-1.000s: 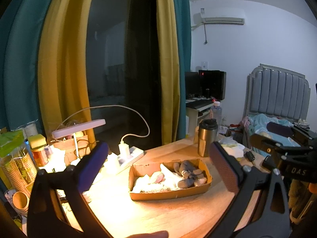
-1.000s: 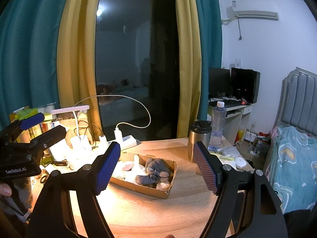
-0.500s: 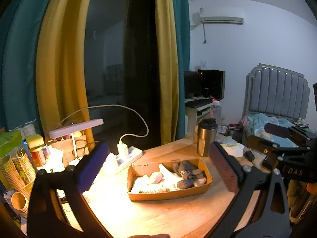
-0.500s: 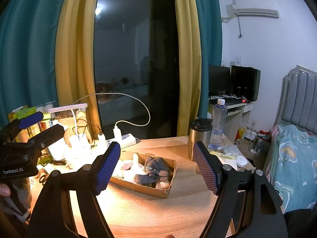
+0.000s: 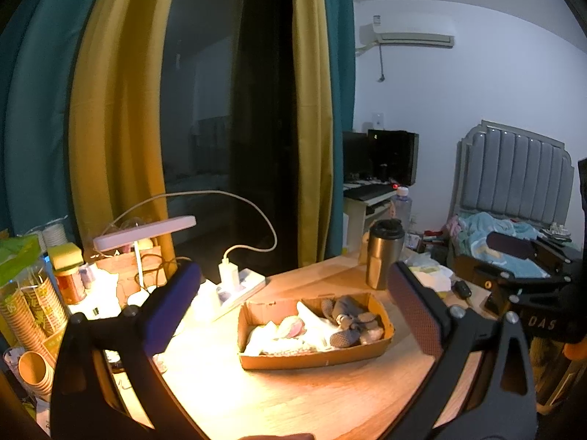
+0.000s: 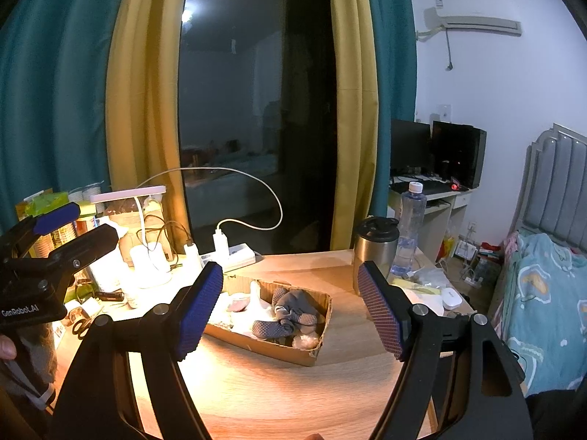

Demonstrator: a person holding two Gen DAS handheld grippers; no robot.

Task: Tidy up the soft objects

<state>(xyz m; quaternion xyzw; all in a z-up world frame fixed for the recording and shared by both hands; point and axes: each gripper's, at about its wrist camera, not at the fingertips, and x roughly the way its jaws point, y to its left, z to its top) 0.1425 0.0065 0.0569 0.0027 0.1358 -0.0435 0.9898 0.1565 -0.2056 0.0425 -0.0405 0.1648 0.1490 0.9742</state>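
Where the lamplight falls warmest on the wooden table [image 5: 293, 399], a shallow cardboard box [image 5: 315, 357] sits a little way in from the near edge, and in it lies a heap of soft things: grey socks [image 5: 348, 321] bunched toward its right end, white cloth [image 5: 279, 337] toward its left, something small and pink [image 5: 293, 328] between them. Nothing soft lies outside the box that I can make out. Both claws hang above the near side of the table, pointed at the box and well short of it. The left gripper [image 5: 293, 304] stands released, its pads wide apart with only air between them; the right gripper [image 6: 291, 306] is the same, spread and holding nothing. Just behind the box, a steel mug [image 5: 383, 258] stands upright with a clear water bottle [image 6: 409, 227] beside it. Off to the left a white power strip [image 5: 238, 286] lies on the table, and past it a pink desk lamp [image 5: 145, 233]. Behind all this hang yellow and teal curtains [image 5: 117, 110] round a dark window.
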